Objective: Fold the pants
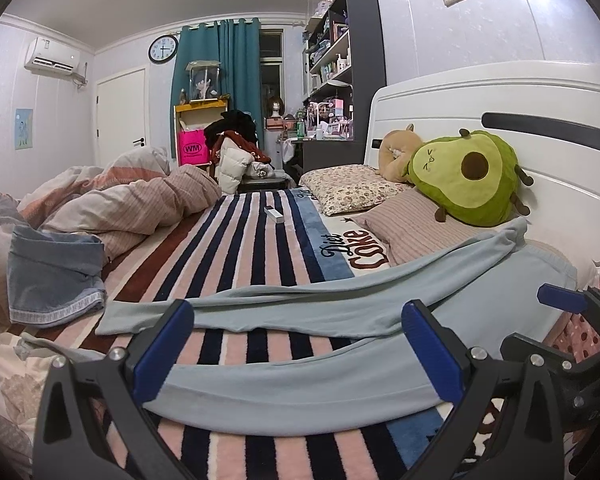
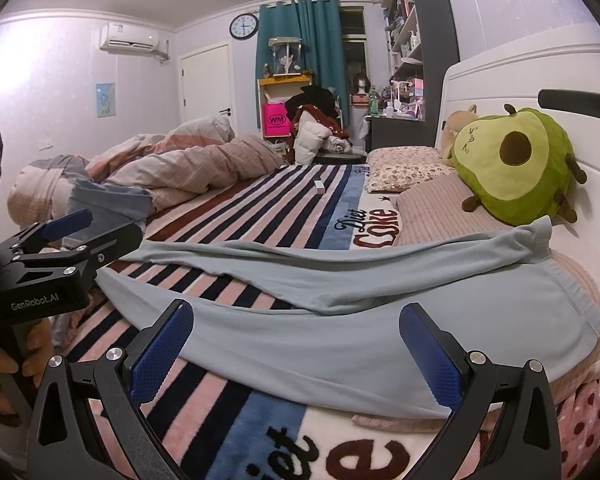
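Light blue pants (image 1: 300,396) lie spread on the striped blanket (image 1: 252,248), waist toward the headboard on the right, legs running left. My left gripper (image 1: 300,354) is open, its blue pads straddling the near leg just above the cloth. My right gripper (image 2: 300,354) is open over the pants (image 2: 340,344) near the seat and waist. In the right wrist view the left gripper (image 2: 76,232) shows at the left edge, held by a hand. In the left wrist view the right gripper's finger (image 1: 560,298) shows at the right edge.
A rumpled duvet (image 1: 112,204) and folded blue shorts (image 1: 52,276) lie at the left. Pillows (image 1: 352,188), an avocado plush (image 1: 468,176) and the white headboard (image 1: 500,92) stand at the right. A small white box (image 1: 274,214) lies on the blanket.
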Demonstrator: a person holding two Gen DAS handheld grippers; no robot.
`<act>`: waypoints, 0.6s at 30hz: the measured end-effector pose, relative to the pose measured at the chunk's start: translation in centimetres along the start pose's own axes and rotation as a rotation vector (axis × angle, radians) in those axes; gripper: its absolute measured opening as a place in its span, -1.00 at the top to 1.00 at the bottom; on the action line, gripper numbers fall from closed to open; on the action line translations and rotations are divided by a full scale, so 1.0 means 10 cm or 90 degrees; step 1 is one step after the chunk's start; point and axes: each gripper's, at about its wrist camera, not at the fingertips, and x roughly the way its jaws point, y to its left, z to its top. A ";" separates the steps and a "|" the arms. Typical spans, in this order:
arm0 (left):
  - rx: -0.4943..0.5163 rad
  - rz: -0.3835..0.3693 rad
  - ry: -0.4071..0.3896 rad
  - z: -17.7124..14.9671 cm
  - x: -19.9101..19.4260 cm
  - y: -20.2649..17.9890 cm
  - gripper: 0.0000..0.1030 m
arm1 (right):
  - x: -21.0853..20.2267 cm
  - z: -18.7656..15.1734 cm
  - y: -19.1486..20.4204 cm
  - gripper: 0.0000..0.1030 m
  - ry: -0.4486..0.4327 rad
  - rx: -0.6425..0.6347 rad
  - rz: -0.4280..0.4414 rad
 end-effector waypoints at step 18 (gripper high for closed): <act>-0.019 0.000 0.002 -0.02 0.00 0.03 -0.99 | 0.00 0.00 0.02 -0.99 -0.001 0.000 0.002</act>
